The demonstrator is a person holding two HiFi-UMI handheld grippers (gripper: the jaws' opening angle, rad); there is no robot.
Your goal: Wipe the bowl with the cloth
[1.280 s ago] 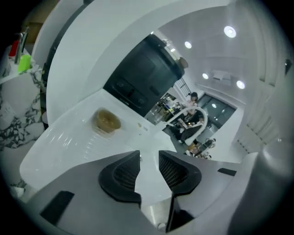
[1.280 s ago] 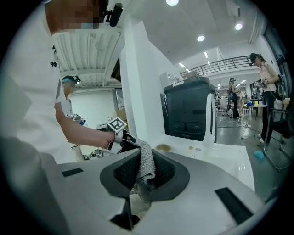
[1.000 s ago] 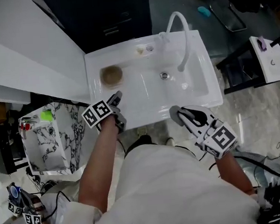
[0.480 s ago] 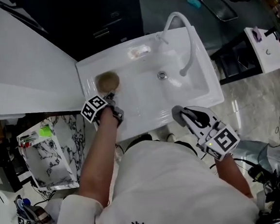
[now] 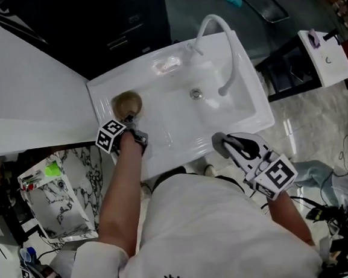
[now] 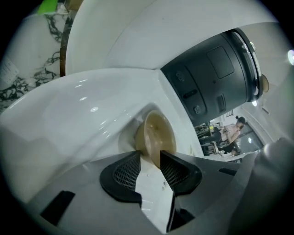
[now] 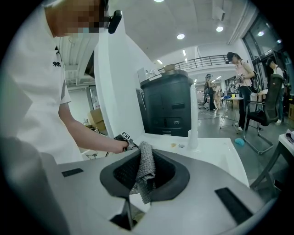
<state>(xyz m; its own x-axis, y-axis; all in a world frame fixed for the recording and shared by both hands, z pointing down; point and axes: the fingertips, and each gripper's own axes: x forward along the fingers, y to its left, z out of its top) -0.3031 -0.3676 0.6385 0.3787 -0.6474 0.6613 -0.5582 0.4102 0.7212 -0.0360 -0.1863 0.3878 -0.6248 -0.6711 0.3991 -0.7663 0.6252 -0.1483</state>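
A tan bowl sits in the left end of the white sink. My left gripper reaches down to it. In the left gripper view the bowl's near rim lies just between the fingertips of my left gripper. The jaws have just been closing a little, but a gap still shows beside the rim. My right gripper hovers in front of the sink's near edge. It is shut on a grey knitted cloth, which hangs between the jaws of my right gripper.
A white curved faucet rises at the sink's back right, with the drain in the middle of the basin. A small pale item lies on the back rim. A marble-patterned bin stands to the left, a dark cabinet behind.
My left gripper has moved forward and down from the sink's front edge to the bowl. The right gripper with the cloth has hardly moved.
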